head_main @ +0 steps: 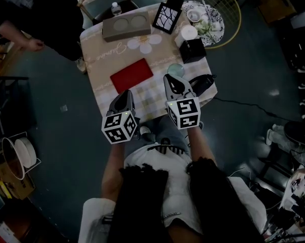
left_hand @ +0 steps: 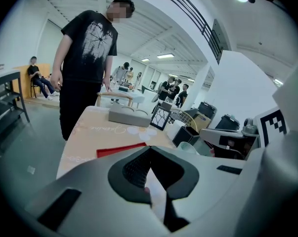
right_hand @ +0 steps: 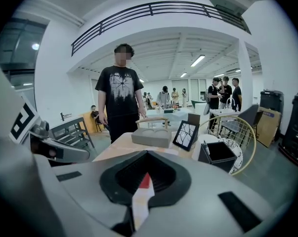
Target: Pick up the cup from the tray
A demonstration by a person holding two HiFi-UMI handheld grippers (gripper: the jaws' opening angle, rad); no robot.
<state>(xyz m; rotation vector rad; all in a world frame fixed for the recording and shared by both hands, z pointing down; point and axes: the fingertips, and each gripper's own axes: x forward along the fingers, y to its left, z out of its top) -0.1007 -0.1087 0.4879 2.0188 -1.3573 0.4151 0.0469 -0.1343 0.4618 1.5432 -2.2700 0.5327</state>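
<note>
A grey tray [head_main: 126,27] with two round hollows in its top stands at the table's far edge; it also shows as the grey tray [left_hand: 129,116] and the grey tray [right_hand: 151,137] in the gripper views. A pale greenish cup [head_main: 176,70] stands on the table just beyond my right gripper [head_main: 172,78], seen again as the cup [left_hand: 189,148]. My left gripper [head_main: 126,93] hovers over the table's near edge, close to a red mat [head_main: 131,75]. Both pairs of jaws meet at their tips with nothing between them, the left gripper [left_hand: 149,149] and the right gripper [right_hand: 148,154] alike.
A black box [head_main: 192,49], a white round container [head_main: 188,33] and a black framed picture [head_main: 167,16] stand on the table's right side. A person in a black T-shirt [head_main: 41,14] stands by the far left corner. A gold wire chair [head_main: 228,14] sits at the far right.
</note>
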